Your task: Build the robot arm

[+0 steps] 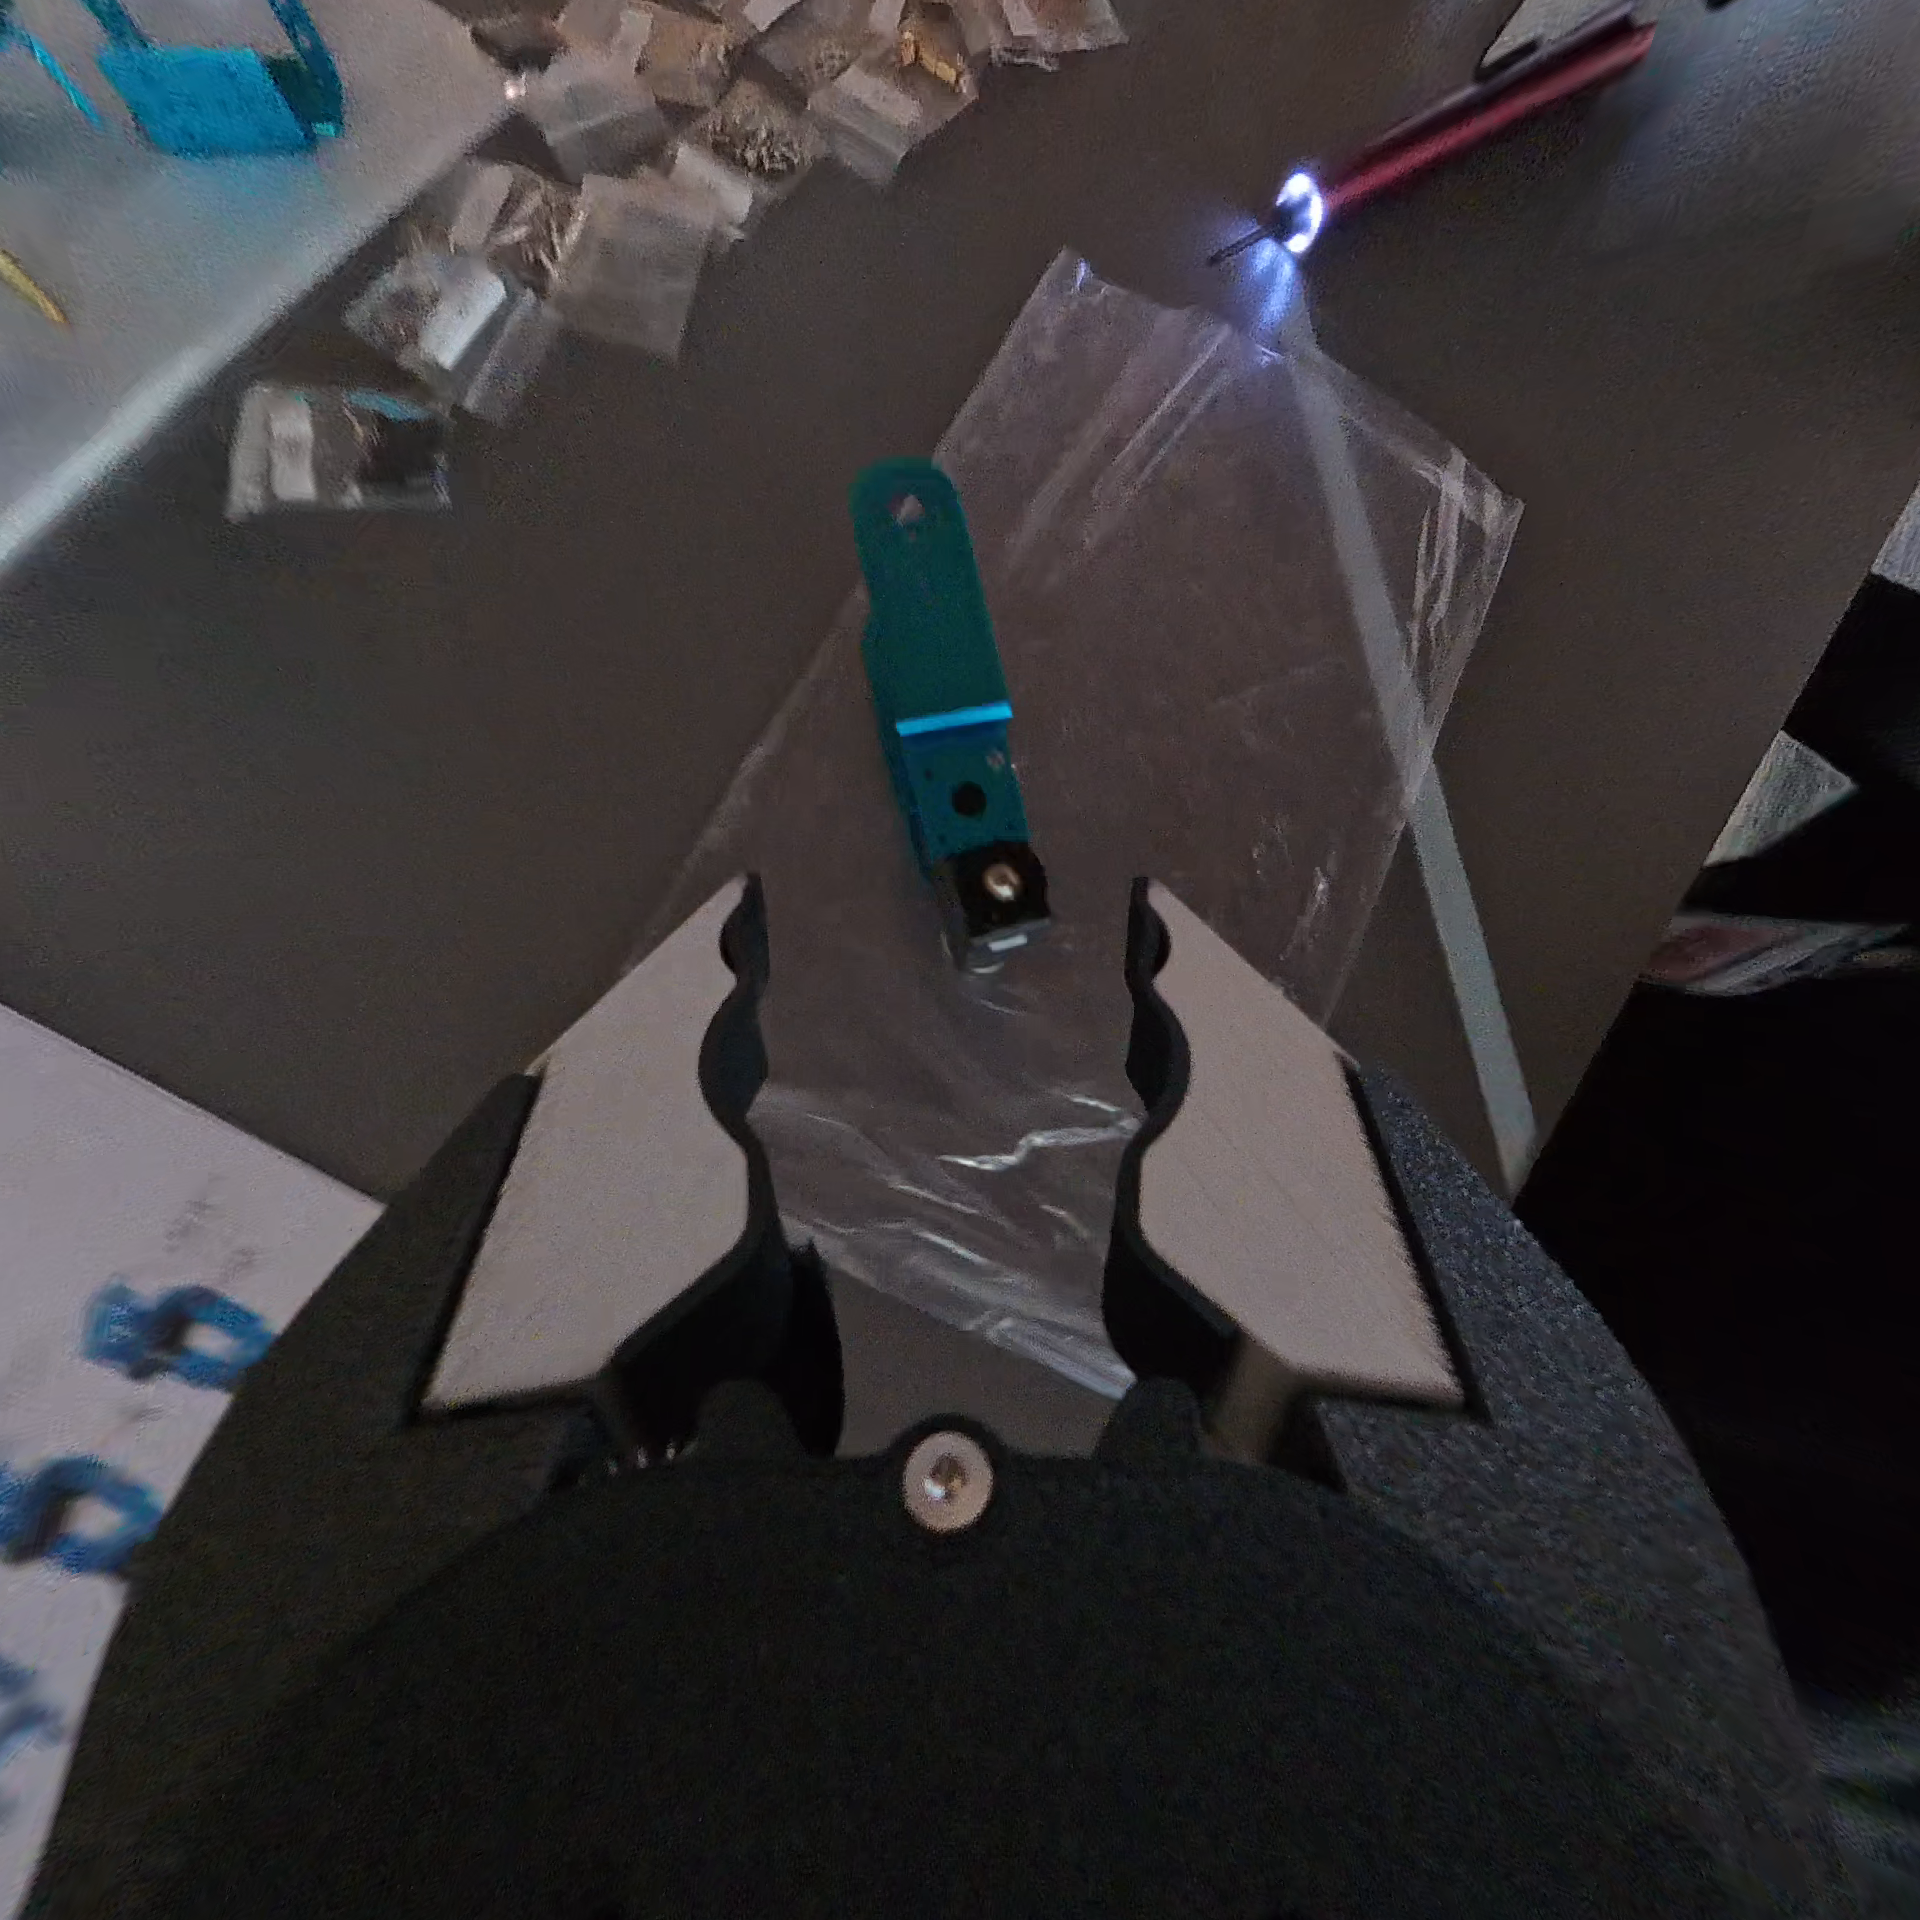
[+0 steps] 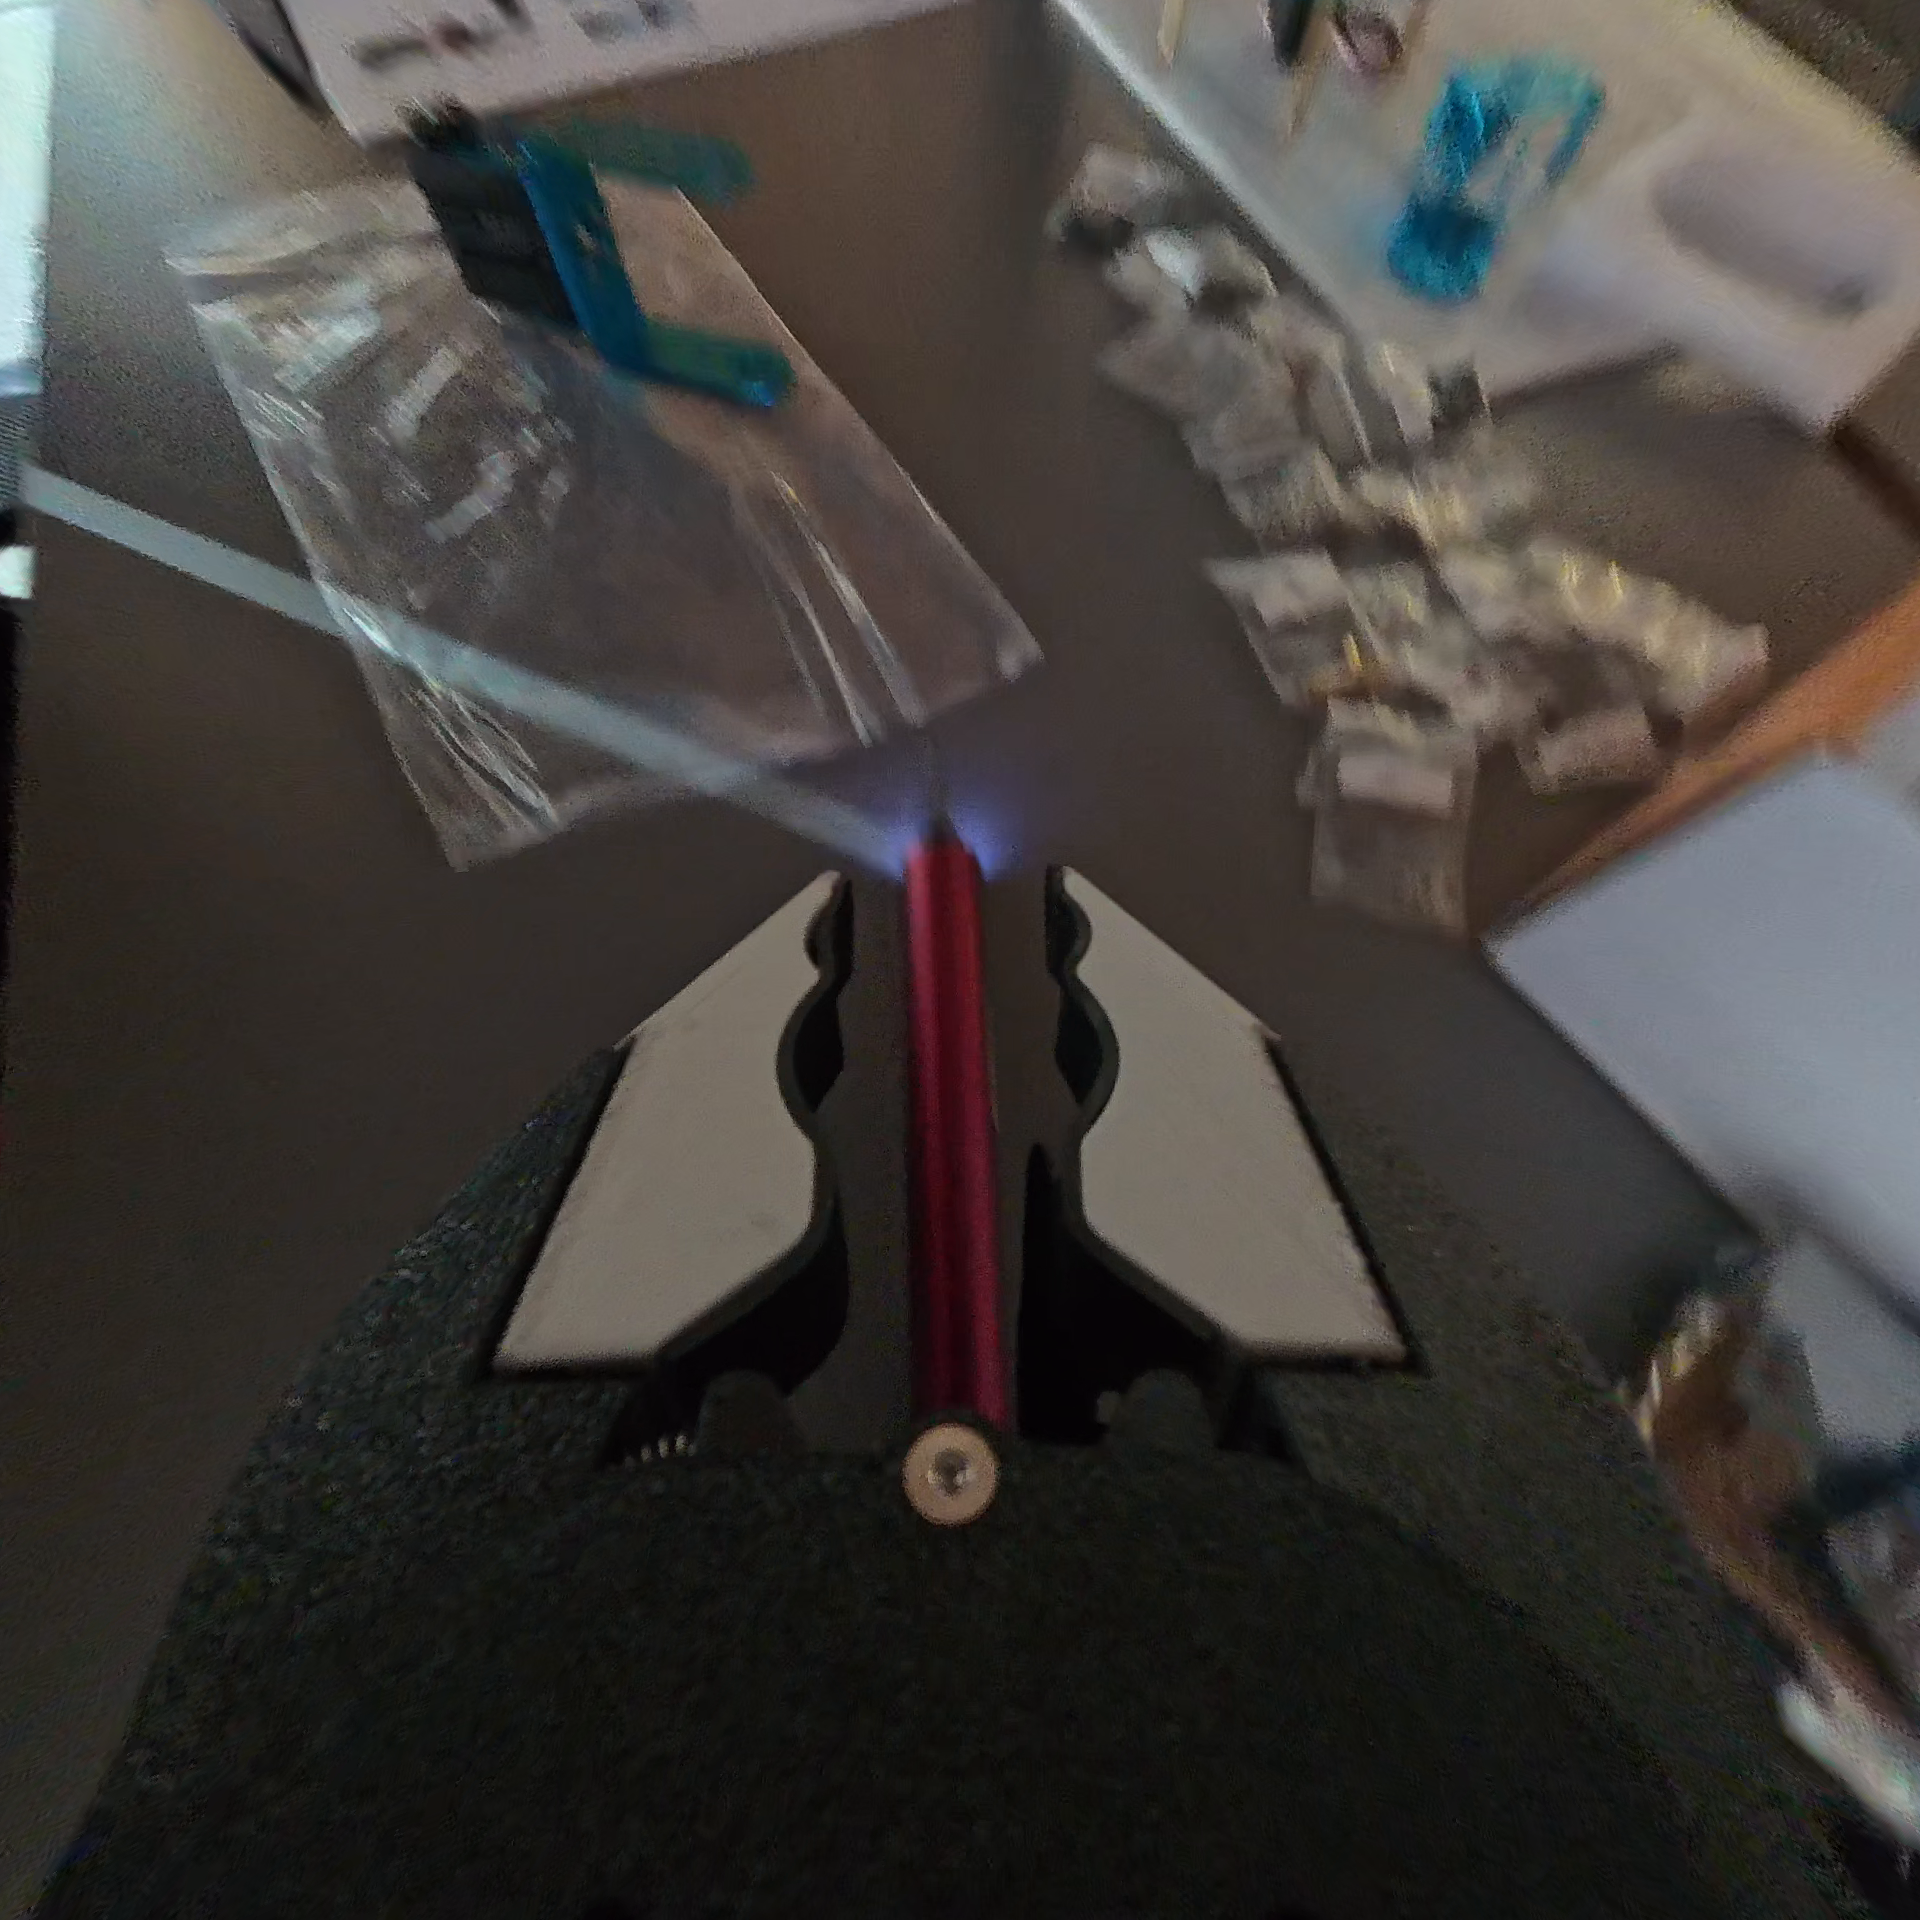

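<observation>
A blue metal bracket (image 1: 930, 623) with a black servo (image 1: 992, 894) fixed at its near end lies on a clear plastic bag (image 1: 1195, 582) on the dark table. My left gripper (image 1: 945, 894) is open and empty, its fingertips on either side of the servo end and just short of it. My right gripper (image 2: 948, 878) is shut on a red powered screwdriver (image 2: 951, 1143) that runs forward between the fingers, its lit tip at the bag's (image 2: 582, 540) near edge. The bracket (image 2: 623, 260) lies beyond. The screwdriver (image 1: 1455, 125) also shows in the left wrist view.
Several small clear bags of hardware (image 1: 644, 177) are heaped across the table (image 2: 1403, 540). A white surface holds a blue assembled part (image 1: 208, 94) (image 2: 1486, 187). A printed white sheet (image 1: 125, 1299) lies at near left. The table edge (image 1: 1766, 748) drops off at right. Spacing between my two grippers at the tips: around 30 centimetres.
</observation>
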